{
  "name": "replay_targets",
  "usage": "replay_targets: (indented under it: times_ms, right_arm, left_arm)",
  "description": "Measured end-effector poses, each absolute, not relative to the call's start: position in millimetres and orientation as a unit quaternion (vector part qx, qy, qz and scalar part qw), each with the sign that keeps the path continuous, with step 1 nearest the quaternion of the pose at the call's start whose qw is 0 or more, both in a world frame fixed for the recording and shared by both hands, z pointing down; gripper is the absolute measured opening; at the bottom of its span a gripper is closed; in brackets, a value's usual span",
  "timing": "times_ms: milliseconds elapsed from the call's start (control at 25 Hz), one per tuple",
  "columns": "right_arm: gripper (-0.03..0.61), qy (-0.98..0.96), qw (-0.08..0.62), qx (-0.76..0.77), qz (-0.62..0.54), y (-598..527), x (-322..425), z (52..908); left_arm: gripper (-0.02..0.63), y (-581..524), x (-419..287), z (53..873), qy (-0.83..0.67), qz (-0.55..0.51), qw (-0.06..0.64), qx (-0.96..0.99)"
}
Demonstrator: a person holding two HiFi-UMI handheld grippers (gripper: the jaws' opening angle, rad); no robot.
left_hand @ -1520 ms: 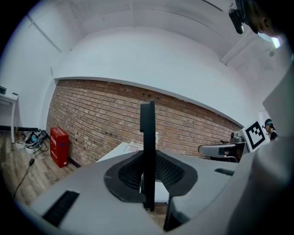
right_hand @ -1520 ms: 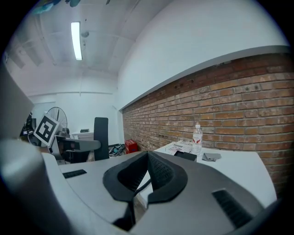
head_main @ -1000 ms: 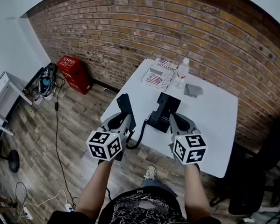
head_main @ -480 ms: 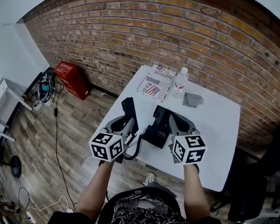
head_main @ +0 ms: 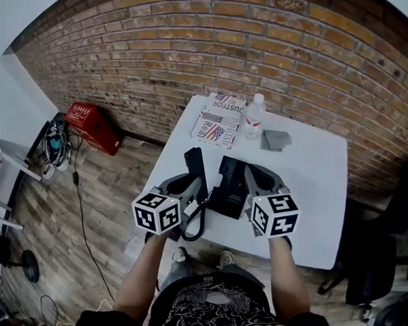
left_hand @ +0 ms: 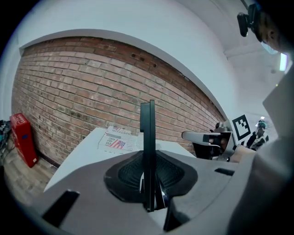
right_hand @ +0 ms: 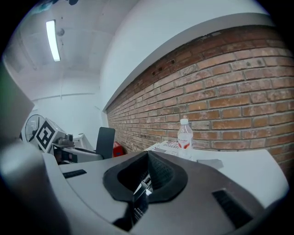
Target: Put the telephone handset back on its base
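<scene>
In the head view the black telephone handset (head_main: 194,164) stands up on end over the white table (head_main: 312,185), with my left gripper (head_main: 191,183) shut on its lower part. In the left gripper view the handset (left_hand: 148,151) shows edge-on as a thin upright bar pinched between the jaws. Just right of it lies the black telephone base (head_main: 229,184). My right gripper (head_main: 248,180) is closed on the base's right side, and a dark labelled edge of the base (right_hand: 139,204) sits between its jaws. A coiled black cord (head_main: 198,223) hangs off the table's near edge.
At the table's far end lie a newspaper (head_main: 216,119), a clear water bottle (head_main: 253,117) and a grey folded cloth (head_main: 277,139). A brick wall stands behind. A red crate (head_main: 93,126) sits on the wooden floor at left, and a black chair (head_main: 391,230) at right.
The left gripper has brought the handset nearer to the base, narrowing the gap between them. The head view has shifted, so the table sits lower and more central.
</scene>
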State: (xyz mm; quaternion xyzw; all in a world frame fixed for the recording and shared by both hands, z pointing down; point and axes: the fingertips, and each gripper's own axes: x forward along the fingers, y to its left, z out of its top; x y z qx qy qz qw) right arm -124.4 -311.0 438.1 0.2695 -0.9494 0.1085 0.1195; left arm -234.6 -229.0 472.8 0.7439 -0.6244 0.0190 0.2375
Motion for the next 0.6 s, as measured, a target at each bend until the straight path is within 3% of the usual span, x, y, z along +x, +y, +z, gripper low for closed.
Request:
replay_targets:
  times_ms: [600]
  right_arm:
    - [0.002, -0.9, 0.133, 0.4, 0.113, -296.8, -115.9, 445.9]
  left_arm:
    - [0.078, -254.9, -217.5, 519.3, -0.376, 0.005, 0.37, 0.85]
